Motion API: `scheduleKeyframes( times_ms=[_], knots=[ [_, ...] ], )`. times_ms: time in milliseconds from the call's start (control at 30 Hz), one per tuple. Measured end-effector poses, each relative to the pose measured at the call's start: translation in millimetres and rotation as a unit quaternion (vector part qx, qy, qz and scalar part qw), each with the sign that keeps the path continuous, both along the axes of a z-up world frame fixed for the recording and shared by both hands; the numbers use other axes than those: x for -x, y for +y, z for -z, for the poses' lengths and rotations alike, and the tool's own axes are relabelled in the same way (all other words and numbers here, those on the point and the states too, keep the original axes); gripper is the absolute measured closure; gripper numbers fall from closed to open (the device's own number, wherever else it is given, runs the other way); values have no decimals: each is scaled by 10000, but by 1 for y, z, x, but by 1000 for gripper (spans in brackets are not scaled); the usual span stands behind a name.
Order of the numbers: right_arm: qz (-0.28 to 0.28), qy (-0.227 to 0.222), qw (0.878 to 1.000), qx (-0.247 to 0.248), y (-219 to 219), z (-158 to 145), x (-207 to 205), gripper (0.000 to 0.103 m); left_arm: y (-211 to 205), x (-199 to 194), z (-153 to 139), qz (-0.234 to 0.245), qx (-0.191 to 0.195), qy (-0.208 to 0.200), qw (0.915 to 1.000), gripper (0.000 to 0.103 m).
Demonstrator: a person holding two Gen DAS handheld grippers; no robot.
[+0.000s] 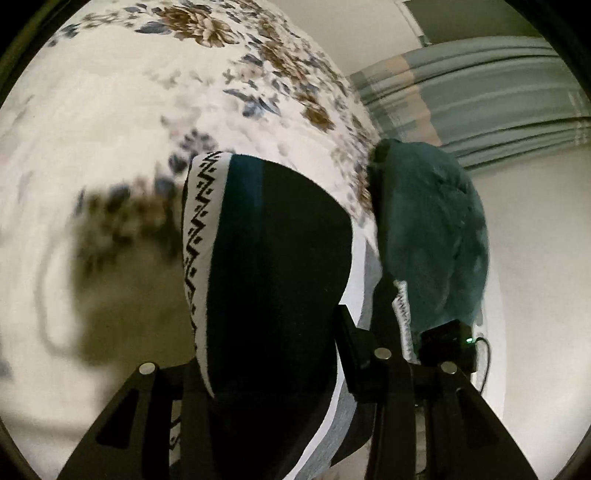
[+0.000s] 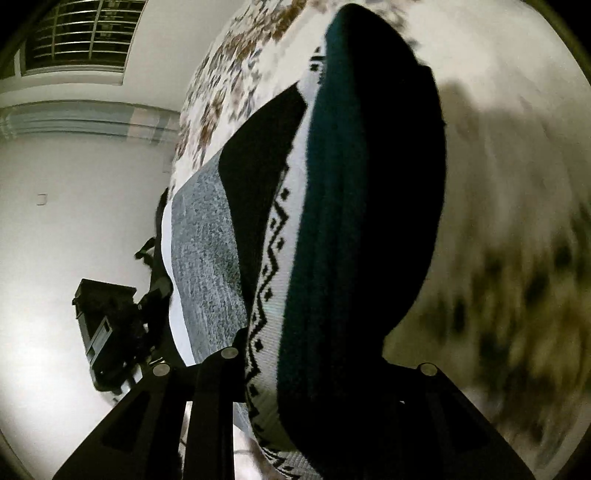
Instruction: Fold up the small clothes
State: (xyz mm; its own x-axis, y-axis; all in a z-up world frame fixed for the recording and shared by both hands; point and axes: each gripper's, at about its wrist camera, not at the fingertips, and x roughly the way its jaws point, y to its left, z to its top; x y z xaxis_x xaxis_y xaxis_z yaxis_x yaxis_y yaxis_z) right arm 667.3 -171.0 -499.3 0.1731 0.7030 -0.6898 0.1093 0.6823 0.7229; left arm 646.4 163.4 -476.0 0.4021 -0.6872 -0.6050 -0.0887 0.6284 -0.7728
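— What is seen nearest the lens?

— The knitted garment point(image 1: 280, 266), banded in black, teal, white and grey with a zigzag stripe, is draped right in front of both cameras. In the left wrist view it is hung between the fingers of the left hand-held gripper point(image 1: 295, 398); in the right wrist view the same garment point(image 2: 354, 221) is bunched between the fingers of the right hand-held gripper point(image 2: 328, 373).

— Why is it held that way?

— It is judged that the cloth is lifted at two points above the flowered bed point(image 1: 110, 129) so that one part can be laid over another. The fold is not yet set down.

— How are the fingers placed?

— On each side the fingers are drawn in against the cloth, which passes between them and appears pinched. The exact contact point is hidden by the fabric.

— Anything else in view?

— A teal plush bundle point(image 1: 432, 229) is seen beside the bed's edge, just behind the other gripper's body point(image 1: 447, 343). A curtain point(image 1: 480, 96) is visible beyond; a window point(image 2: 81, 33) is shown in the right view.
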Motion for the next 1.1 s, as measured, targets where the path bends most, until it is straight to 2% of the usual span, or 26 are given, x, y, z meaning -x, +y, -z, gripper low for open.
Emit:
scheduleKeyframes(
  times_ms=[100, 200, 267, 300, 333, 367, 433, 467, 500, 533, 600, 667, 833, 967, 1100],
  knots=[
    [-68, 35, 9994, 344, 8, 11, -43, 77, 5, -25, 32, -48, -84, 353, 9993, 67],
    [-238, 251, 9976, 600, 15, 27, -63, 75, 13, -33, 61, -109, -33, 699, 9975, 63],
    [-286, 292, 9953, 876, 18, 29, -66, 57, 14, -32, 61, -106, 41, 701, 9975, 62],
    [-300, 252, 9935, 1068, 23, 28, -63, 52, 14, -30, 59, -85, 27, 680, 9976, 61],
    [-324, 203, 9905, 1318, 14, 26, -55, 41, 13, -28, 55, -62, -27, 651, 9979, 61],
    [-336, 132, 9854, 1665, 9, 22, -51, 34, 12, -26, 50, -43, -116, 608, 9981, 61],
    [-379, -88, 9653, 2582, 8, 13, -37, 13, 8, -24, 38, -30, -427, 515, 9978, 57],
    [-381, -214, 9517, 3039, 11, 8, -29, 6, 5, -20, 31, -33, -698, 453, 9965, 51],
    [-385, -272, 9432, 3288, 13, 3, -25, 3, 0, -14, 22, -51, -1193, 413, 9920, 20],
    [-397, -308, 9353, 3502, 12, 1, -21, 0, -7, -9, 12, -99, -1752, 359, 9838, 0],
    [-312, -380, 9183, 3929, 18, -8, 2, 0, -16, 5, -4, -154, -2483, 175, 9684, 0],
    [-239, -405, 9097, 4126, 17, -18, 18, 0, -24, 20, -18, -209, -2874, 95, 9575, 0],
    [-24, -640, 8943, 4429, 17, -61, 61, 0, -39, 55, -46, -271, -3345, 165, 9418, 0],
    [155, -966, 8844, 4563, 18, -120, 96, 0, -57, 81, -86, -272, -3820, 80, 9237, 0],
    [232, -1220, 8795, 4594, 13, -181, 135, 0, -70, 111, -132, -312, -3986, -108, 9165, 0]
  ],
)
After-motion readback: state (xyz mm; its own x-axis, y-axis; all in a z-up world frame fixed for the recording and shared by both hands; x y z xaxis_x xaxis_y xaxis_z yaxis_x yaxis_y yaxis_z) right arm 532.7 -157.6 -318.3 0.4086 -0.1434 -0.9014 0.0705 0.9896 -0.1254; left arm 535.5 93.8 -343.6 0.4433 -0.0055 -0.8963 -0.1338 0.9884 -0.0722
